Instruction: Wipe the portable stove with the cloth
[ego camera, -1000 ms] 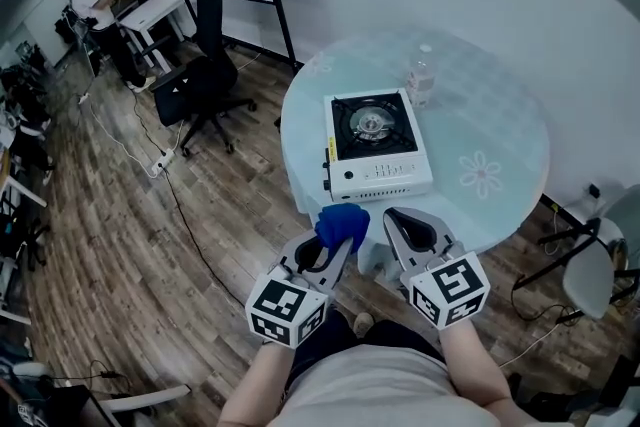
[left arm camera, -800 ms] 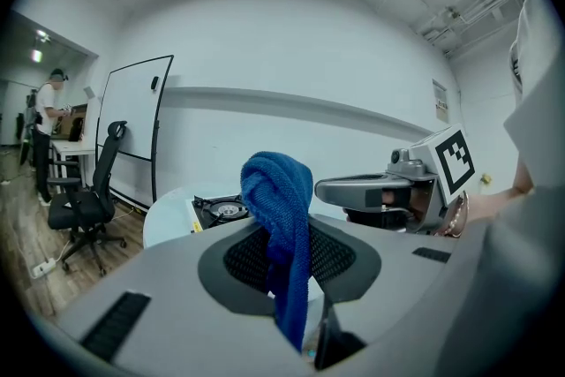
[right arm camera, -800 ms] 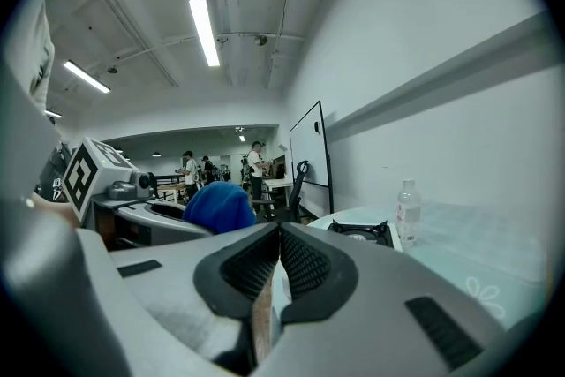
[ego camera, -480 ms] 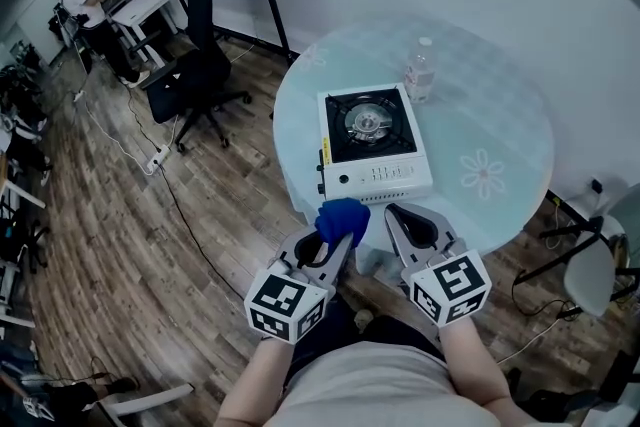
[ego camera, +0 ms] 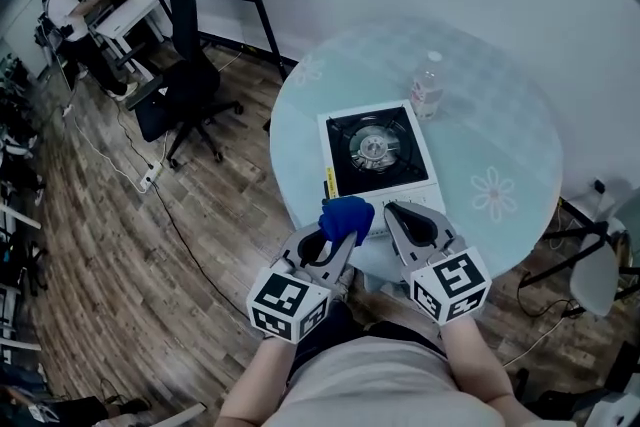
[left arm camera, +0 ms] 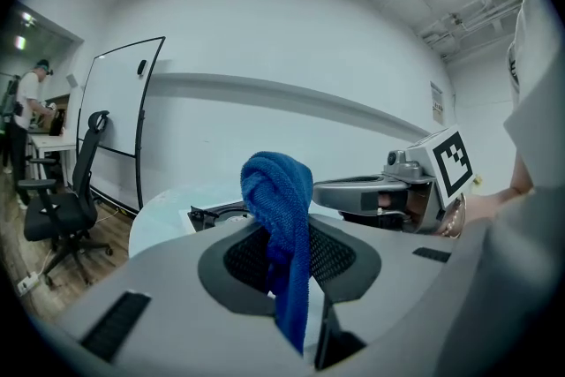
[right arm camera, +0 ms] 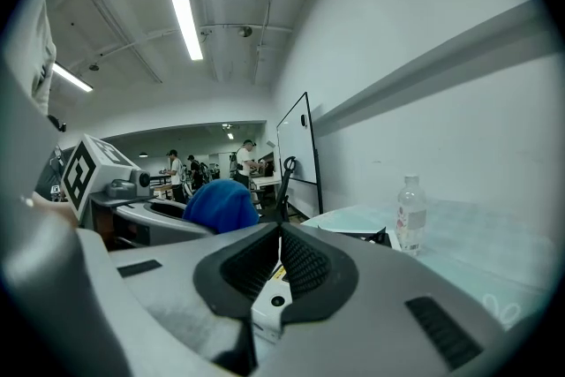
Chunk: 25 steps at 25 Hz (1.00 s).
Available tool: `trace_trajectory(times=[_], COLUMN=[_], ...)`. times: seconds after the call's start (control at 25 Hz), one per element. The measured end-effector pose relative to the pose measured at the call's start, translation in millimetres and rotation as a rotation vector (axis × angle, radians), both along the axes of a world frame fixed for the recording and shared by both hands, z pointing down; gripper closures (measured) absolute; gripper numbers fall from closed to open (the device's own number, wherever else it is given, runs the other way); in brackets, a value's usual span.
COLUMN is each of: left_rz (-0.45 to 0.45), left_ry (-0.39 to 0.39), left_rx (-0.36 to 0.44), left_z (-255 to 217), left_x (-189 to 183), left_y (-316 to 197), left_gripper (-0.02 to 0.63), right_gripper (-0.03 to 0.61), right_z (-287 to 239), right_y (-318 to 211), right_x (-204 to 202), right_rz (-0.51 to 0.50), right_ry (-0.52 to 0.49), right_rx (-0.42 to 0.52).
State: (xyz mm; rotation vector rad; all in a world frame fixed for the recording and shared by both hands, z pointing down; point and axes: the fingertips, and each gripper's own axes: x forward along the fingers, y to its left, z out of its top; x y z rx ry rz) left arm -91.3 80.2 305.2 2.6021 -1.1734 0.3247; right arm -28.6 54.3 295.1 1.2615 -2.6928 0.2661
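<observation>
A white portable stove point(ego camera: 381, 156) with a black burner top sits on the round glass table point(ego camera: 500, 130). My left gripper point(ego camera: 343, 228) is shut on a blue cloth point(ego camera: 346, 215), bunched at the jaw tips just short of the stove's near edge. In the left gripper view the cloth point(left arm camera: 280, 225) hangs between the jaws, with the stove point(left arm camera: 216, 214) low behind it. My right gripper point(ego camera: 402, 216) sits beside the left one, jaws closed with nothing between them. The right gripper view shows the cloth point(right arm camera: 221, 206) to its left and the stove point(right arm camera: 353, 234) ahead.
A clear plastic bottle point(ego camera: 427, 87) stands on the table past the stove's far right corner. A black office chair point(ego camera: 184, 65) and a whiteboard stand are on the wood floor to the left. A person point(ego camera: 66, 25) works at a desk far left. A white chair point(ego camera: 596, 273) is at right.
Both grippers and the cloth have come closer to the stove's near edge; the table and stove sit nearer in the head view. Both grippers hold the same state.
</observation>
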Motion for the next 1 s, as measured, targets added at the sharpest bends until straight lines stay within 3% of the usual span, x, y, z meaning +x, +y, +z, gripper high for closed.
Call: trace_trajectory(times=[0.44,1.0], left_rz=[0.047,0.095], left_ry=[0.005,-0.004], left_rx=[-0.022,-0.038], left_z=[-2.1,7.2], left_x=[-30.8,-61.1], left_y=[-99.0,-177.9], left_gripper=[0.518,0.518], right_gripper=[0.555,0.555], right_z=[2.0,11.5], right_y=[-93.7,-168.0], right_x=[-30.0,-57.3], right_rz=[0.052,0.110], right_ry=[0.000,-0.009], right_rx=[-0.032,-0.051])
